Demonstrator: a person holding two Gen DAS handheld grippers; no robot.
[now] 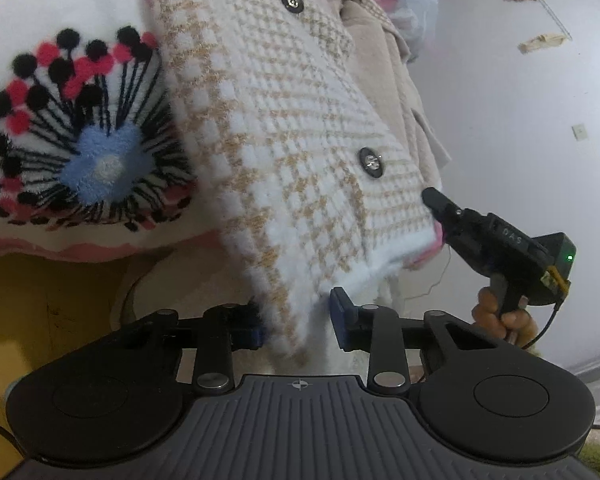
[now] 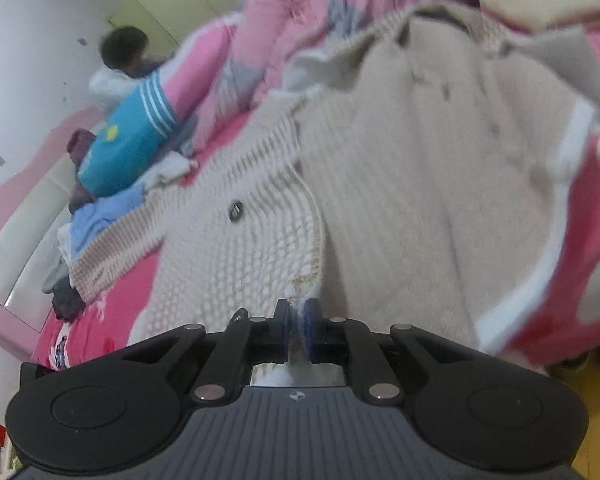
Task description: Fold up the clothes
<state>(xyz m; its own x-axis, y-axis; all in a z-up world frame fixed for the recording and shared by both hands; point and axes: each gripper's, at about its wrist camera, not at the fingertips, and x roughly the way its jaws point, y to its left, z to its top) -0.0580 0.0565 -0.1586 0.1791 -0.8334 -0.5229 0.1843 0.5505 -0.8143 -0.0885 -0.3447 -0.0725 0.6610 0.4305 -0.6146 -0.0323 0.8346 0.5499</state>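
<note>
A white and tan houndstooth knit jacket [image 1: 292, 120] with black buttons [image 1: 370, 163] hangs down over the bed edge, its lower corner dangling between the fingers of my left gripper [image 1: 298, 326]. Those fingers stand apart, so the gripper is open around the hem. The right gripper [image 1: 432, 200], held by a hand [image 1: 500, 316], pinches the hem's other corner. In the right wrist view, the right gripper [image 2: 299, 320] is shut on the jacket [image 2: 400, 180] edge, with the beige lining turned up and one button [image 2: 235, 210] showing. That view is blurred.
A white fleece blanket with a blue, black and red flower pattern [image 1: 92, 140] lies left of the jacket. A pile of clothes, one bright blue [image 2: 120, 148], sits at the bed's far side near a person [image 2: 122, 52]. Pink bedsheet [image 2: 124, 300], pink quilt [image 2: 300, 20], yellow floor [image 1: 40, 300].
</note>
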